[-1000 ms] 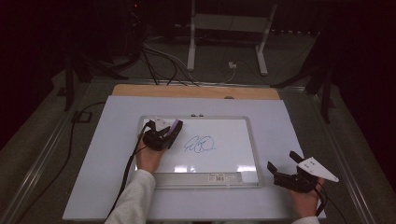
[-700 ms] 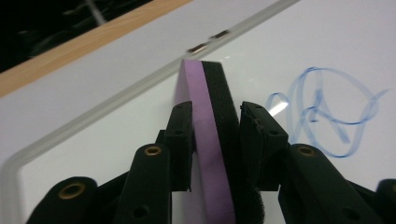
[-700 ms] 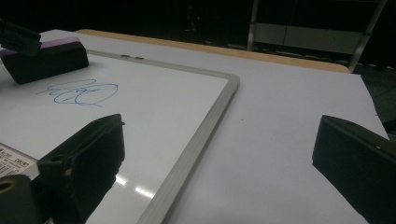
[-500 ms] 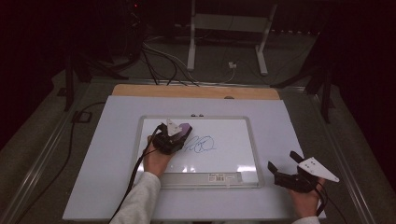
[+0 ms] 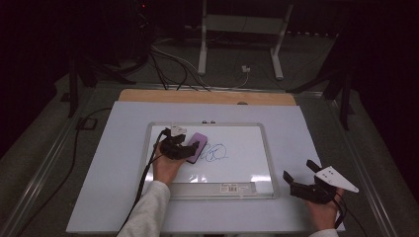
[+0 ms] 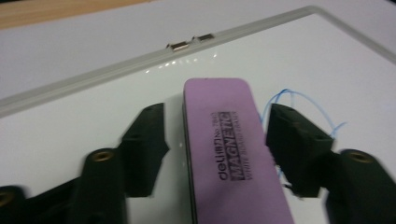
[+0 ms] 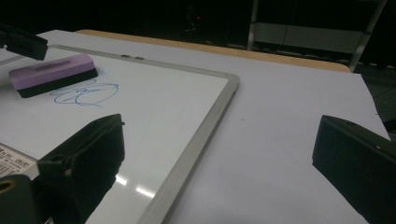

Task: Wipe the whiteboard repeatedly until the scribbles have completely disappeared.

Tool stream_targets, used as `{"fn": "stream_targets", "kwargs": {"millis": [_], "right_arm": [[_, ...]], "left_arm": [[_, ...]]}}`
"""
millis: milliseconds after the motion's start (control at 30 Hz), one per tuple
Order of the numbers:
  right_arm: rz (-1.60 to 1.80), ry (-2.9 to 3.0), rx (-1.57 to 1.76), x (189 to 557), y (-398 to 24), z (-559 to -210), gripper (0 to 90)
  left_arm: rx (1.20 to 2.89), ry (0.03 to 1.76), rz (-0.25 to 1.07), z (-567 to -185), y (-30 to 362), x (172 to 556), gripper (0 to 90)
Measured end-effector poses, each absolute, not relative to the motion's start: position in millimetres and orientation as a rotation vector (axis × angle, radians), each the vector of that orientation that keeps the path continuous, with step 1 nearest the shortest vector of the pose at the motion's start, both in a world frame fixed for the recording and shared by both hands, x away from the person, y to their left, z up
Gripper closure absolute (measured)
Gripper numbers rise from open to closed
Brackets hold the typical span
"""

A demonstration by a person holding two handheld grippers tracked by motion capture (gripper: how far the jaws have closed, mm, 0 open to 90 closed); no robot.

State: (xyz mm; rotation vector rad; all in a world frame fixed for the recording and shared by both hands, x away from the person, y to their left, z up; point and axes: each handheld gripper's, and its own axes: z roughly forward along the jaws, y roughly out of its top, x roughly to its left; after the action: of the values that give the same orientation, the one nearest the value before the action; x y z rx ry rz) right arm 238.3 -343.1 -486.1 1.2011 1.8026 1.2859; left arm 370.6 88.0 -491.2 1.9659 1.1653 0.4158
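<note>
From the high view, we see the left tool (image 5: 190, 148) at the purple whiteboard eraser (image 5: 198, 146), which lies on the whiteboard (image 5: 247, 148) just beside the blue scribble (image 5: 215, 153); the scribble looks whole, so wiping is left.

In the left gripper view, the jaws have just been opening and flank the eraser (image 6: 233, 154), seemingly apart from it.

In the right gripper view, our right tool (image 7: 219, 172) gapes wide, empty, over the table (image 7: 289, 140).
</note>
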Motion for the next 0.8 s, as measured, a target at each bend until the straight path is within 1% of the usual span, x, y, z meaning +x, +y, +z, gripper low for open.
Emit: {"fn": "stream_targets", "kwargs": {"millis": [100,167,533,567,667,800], "right_arm": [[1.285,1.802,1.202,238.3,-343.4,-486.1,2.1],[1.284,1.803,1.201,238.3,-343.6,-486.1,2.1],[1.286,1.804,1.204,238.5,-343.3,-486.2,2.1],[1.286,1.804,1.204,238.6,-343.3,-486.3,2.1],[1.286,1.802,1.205,238.5,-343.5,-486.1,2.1],[1.286,1.802,1.207,238.6,-344.1,-486.4,2.1]], "left_arm": [[1.976,1.175,0.406,-496.1,84.6,371.2,32.5],[1.984,1.175,0.398,-498.4,82.5,371.1,31.7],[2.027,1.155,0.392,-505.5,73.3,370.2,31.8],[2.033,1.158,0.396,-506.2,72.5,370.0,32.5],[2.039,1.163,0.403,-507.5,71.7,370.5,38.7],[2.045,1.170,0.392,-506.8,73.1,371.3,40.8]]}}
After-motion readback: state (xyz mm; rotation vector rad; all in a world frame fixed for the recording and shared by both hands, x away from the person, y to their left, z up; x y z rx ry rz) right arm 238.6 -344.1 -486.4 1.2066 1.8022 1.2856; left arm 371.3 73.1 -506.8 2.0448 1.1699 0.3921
